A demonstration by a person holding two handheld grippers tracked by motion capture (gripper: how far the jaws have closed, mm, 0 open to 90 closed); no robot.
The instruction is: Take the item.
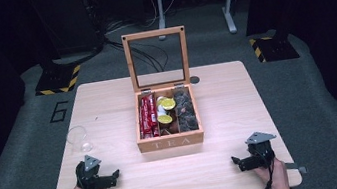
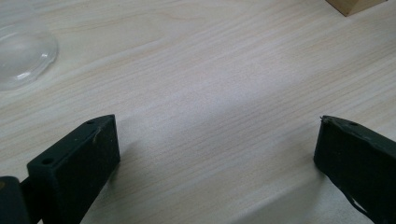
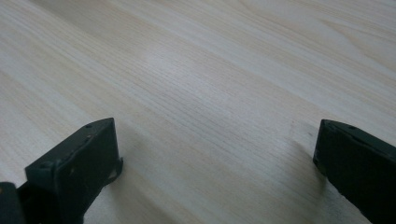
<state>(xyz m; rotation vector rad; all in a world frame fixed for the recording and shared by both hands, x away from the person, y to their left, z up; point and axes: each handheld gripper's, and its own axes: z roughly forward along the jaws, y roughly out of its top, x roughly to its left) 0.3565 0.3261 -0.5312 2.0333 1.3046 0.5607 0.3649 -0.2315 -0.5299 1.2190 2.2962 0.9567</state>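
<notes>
A wooden tea box (image 1: 170, 141) marked TEA stands mid-table with its glass lid (image 1: 156, 59) upright. Inside lie red packets (image 1: 147, 115) on the left, yellow-topped capsules (image 1: 166, 104) in the middle and dark capsules (image 1: 185, 110) on the right. A clear glass cup (image 1: 78, 139) lies on its side at the left; its rim (image 2: 23, 58) also shows in the left gripper view. My left gripper (image 1: 115, 175) rests near the front left edge, jaws wide apart over bare wood (image 2: 217, 126). My right gripper (image 1: 236, 162) rests near the front right, jaws equally wide, nothing between them (image 3: 217, 128).
The light wooden table (image 1: 228, 100) has bare room in front of the box and to its right. A corner of the box (image 2: 352, 5) appears at the top right of the left gripper view. Dark floor, cables and striped stand bases lie beyond the table.
</notes>
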